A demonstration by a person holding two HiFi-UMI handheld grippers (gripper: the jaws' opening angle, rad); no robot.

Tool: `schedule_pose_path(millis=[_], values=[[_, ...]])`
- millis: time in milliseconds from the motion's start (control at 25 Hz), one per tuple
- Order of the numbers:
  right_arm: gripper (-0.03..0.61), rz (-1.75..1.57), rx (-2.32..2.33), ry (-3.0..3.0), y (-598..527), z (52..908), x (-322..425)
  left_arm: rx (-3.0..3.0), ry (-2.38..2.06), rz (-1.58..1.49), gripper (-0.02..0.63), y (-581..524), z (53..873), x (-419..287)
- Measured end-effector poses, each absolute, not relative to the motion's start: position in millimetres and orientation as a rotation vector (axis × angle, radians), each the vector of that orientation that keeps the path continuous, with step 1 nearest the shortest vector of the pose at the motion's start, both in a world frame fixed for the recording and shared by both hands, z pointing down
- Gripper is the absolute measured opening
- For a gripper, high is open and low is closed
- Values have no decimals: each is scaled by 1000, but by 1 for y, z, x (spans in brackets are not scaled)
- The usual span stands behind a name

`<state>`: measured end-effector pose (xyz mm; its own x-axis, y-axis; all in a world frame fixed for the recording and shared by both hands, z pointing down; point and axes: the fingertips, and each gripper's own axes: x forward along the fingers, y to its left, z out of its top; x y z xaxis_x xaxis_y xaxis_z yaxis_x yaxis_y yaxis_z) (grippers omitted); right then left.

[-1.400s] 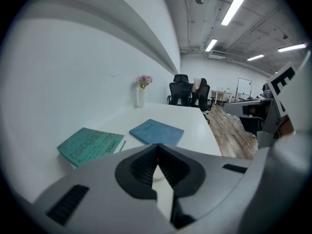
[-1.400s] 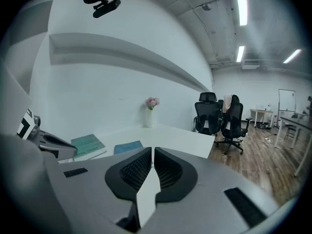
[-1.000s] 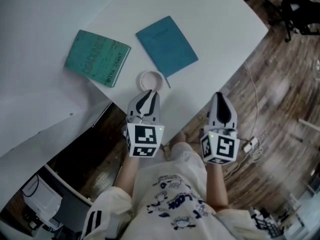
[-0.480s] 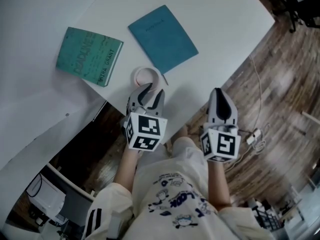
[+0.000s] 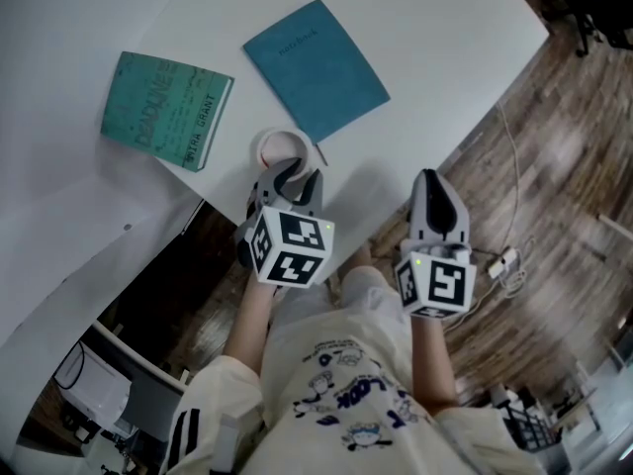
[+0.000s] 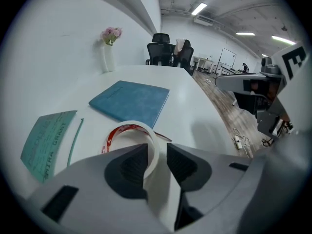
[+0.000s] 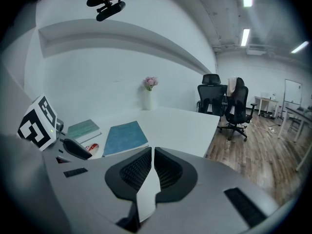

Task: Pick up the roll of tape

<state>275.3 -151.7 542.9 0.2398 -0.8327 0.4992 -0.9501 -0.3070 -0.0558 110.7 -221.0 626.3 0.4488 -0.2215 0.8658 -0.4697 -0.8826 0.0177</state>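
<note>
The roll of tape [image 5: 280, 148], white with a red inner face, lies flat near the front edge of the white table [image 5: 425, 28]. My left gripper [image 5: 295, 177] points steeply down at it, jaws open. In the left gripper view the tape's [image 6: 118, 132] near wall stands in the gap of the left gripper [image 6: 157, 149], one jaw inside the ring and one outside, neither pad pressing on it. My right gripper [image 5: 427, 180] hangs off the table's edge, to the right, shut and empty. The right gripper view shows the right gripper [image 7: 152, 152] and the tape [image 7: 91, 147] far left.
A green book [image 5: 166, 110] lies left of the tape and a blue notebook [image 5: 315, 69] just behind it. The table edge runs diagonally under both grippers. A cable with a plug [image 5: 504, 265] lies on the wooden floor. A vase of flowers [image 6: 108, 52] and office chairs [image 6: 168, 50] stand far back.
My left gripper has opened its jaws, tipped downward and sunk onto the near wall of the tape. The right gripper has sunk a little and stays shut.
</note>
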Motion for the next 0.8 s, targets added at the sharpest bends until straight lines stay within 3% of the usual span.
schedule_pose_path(millis=[120, 200, 800], values=[[18, 660, 2252, -1666, -152, 544, 276, 2447, -601, 1434, 57, -221, 629, 110], [18, 665, 2253, -1663, -151, 546, 276, 2447, -597, 1444, 47, -222, 631, 109], [18, 558, 2301, -1699, -158, 506, 266, 2540, -765, 1255, 40, -246, 571, 95]])
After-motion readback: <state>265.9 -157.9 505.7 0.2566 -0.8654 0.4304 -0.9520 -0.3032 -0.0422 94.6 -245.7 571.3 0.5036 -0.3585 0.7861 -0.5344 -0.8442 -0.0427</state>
